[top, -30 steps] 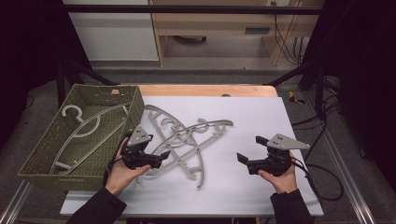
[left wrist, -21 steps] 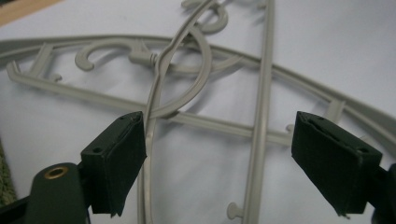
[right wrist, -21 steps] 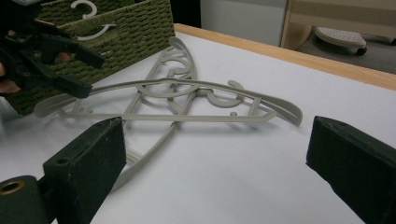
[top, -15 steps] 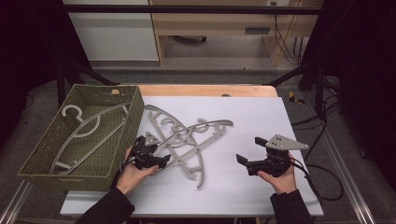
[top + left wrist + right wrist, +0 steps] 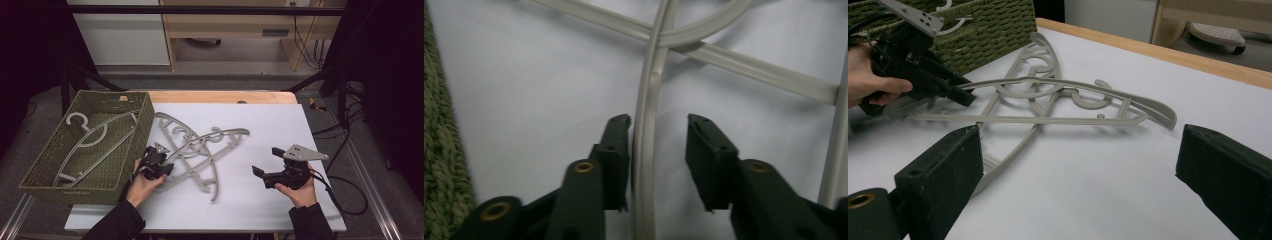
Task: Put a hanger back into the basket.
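Left gripper (image 5: 165, 167) jaws apart astride a hanger (image 5: 646, 125) bar beside the basket (image 5: 50, 172); right gripper (image 5: 267, 162) jaws apart, well clear.

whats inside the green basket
One grey hanger lies inside the green woven basket, hook toward the far end. The near wall hides the basket floor closest to the person, so anything lying there cannot be seen.

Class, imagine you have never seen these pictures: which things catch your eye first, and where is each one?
The tangle of grey hangers lies crossed on the white table, near its middle. At the left edge stands a green woven basket with one more hanger inside. The left claw sits open astride a hanger's bar beside the basket, while the right claw waits open at the right, holding nothing.
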`<state>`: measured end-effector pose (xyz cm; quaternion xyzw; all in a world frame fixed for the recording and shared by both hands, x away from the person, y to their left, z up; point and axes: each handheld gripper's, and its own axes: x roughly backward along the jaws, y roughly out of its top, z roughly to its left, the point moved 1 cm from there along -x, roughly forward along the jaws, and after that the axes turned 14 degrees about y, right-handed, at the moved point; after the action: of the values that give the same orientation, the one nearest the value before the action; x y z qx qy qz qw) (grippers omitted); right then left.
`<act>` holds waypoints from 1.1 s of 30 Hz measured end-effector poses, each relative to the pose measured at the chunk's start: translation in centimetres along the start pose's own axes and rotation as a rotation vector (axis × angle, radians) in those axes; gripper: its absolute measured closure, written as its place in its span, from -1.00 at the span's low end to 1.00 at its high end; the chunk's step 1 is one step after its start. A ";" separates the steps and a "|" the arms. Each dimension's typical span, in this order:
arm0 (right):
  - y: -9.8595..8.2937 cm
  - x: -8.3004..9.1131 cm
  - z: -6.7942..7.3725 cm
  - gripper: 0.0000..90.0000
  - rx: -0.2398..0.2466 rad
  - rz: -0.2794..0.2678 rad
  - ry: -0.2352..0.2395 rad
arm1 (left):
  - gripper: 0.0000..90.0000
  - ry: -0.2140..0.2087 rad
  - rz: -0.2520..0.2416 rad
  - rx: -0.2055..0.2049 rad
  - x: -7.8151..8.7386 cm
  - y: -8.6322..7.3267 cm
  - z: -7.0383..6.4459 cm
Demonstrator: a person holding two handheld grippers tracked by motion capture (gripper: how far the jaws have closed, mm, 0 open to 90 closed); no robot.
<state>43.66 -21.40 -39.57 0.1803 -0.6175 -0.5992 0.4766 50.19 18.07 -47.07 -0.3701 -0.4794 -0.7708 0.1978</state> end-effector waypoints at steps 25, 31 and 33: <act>-0.1 -0.1 0.0 -0.88 0.002 0.010 0.008 | 0.60 -0.093 -0.034 0.005 -0.1 0.1 -0.5; 0.0 -0.1 0.0 -0.88 0.000 0.005 0.007 | 0.78 -0.091 -0.024 0.027 0.0 0.1 -0.3; 0.0 -0.1 0.0 -0.88 -0.001 0.006 0.007 | 0.80 -0.092 -0.034 0.037 0.2 0.1 -0.1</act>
<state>43.66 -21.31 -39.65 0.1805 -0.6161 -0.5974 0.4806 50.06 17.92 -46.92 -0.3931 -0.5083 -0.7473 0.1692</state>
